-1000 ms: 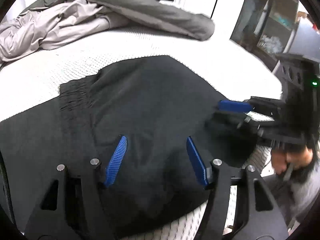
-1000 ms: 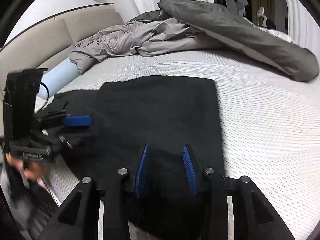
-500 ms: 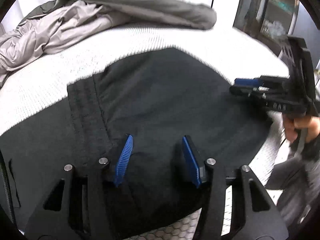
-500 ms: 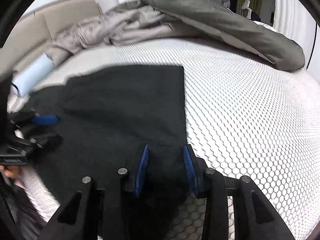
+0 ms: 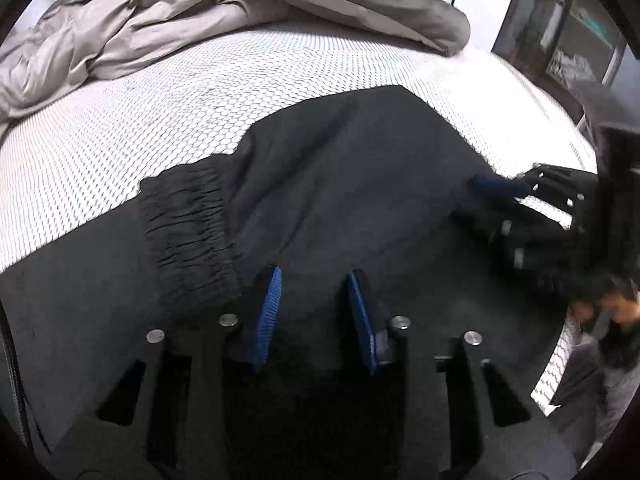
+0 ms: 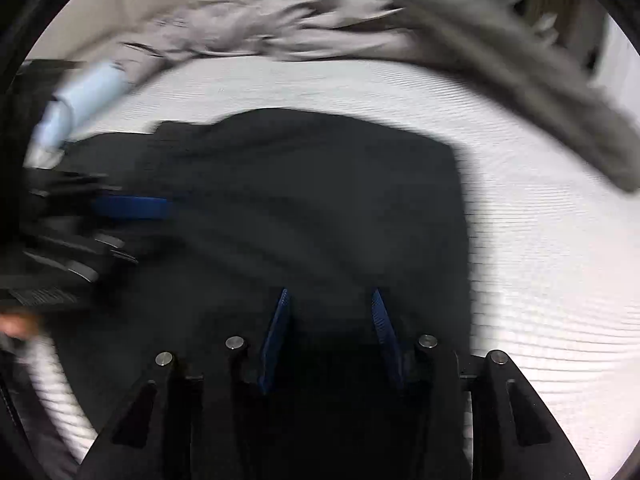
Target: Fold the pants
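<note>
Item: black pants (image 5: 340, 184), lying flat on a white mattress (image 5: 160, 112) with a honeycomb weave. Already doubled over at least once; the gathered elastic waistband (image 5: 188, 232) shows at the left of the left wrist view, with a lower layer of the same cloth running out beyond it to the left. The far edge is straight, ending in a square corner at the far right.

Left gripper (image 5: 314, 312): low over the near part of the pants, just right of the waistband. Jaws narrowing at this moment, a moderate gap between the blue pads. Cloth lies under and between them; whether the pads press on it yet cannot be told.

Right gripper (image 6: 330, 336): over the near right part of the pants, close to the right-hand edge. Jaws widening a little, a moderate gap. The view is smeared, so contact with the cloth cannot be told.

Other contents: rumpled grey duvet (image 5: 248, 12) heaped along the far side; pale blue roll (image 6: 80, 108) at the far left, well apart from the pants.

Step in hand, as judged: taking hold of the near edge with both grippers for a further fold.

Next move calls for: both pads closed on all layers together, then an even lift so the near edge travels to the far edge without skewing.
</note>
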